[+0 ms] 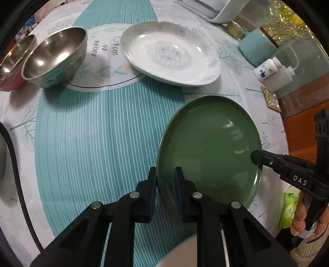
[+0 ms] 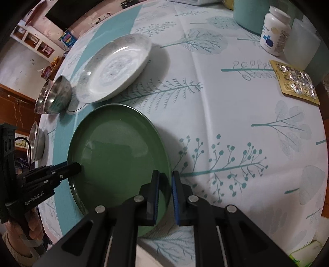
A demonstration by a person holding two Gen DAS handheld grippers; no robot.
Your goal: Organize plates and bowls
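Note:
A dark green plate [image 1: 209, 147] [image 2: 119, 152] lies near the front of the table, held from both sides. My left gripper [image 1: 165, 177] is shut on its left rim, one pad inside the plate and one outside. My right gripper [image 2: 165, 181] is shut on the opposite rim in the same way. Each gripper shows in the other's view: the right gripper [image 1: 256, 157] and the left gripper [image 2: 79, 166]. Farther back lies a white patterned plate [image 1: 170, 53] [image 2: 113, 67]. Beside it sit steel bowls [image 1: 55, 57] [image 2: 53, 96]. Whether the green plate is clear of the cloth I cannot tell.
A teal and white tablecloth [image 1: 92, 133] covers the table. A teal mug [image 1: 257, 47], a pill bottle [image 2: 274, 30] and a blister pack [image 2: 296, 82] sit at the far right. A green tissue pack [image 1: 289, 209] lies near the person's hand [image 1: 302, 215]. A white appliance [image 1: 211, 10] stands at the back.

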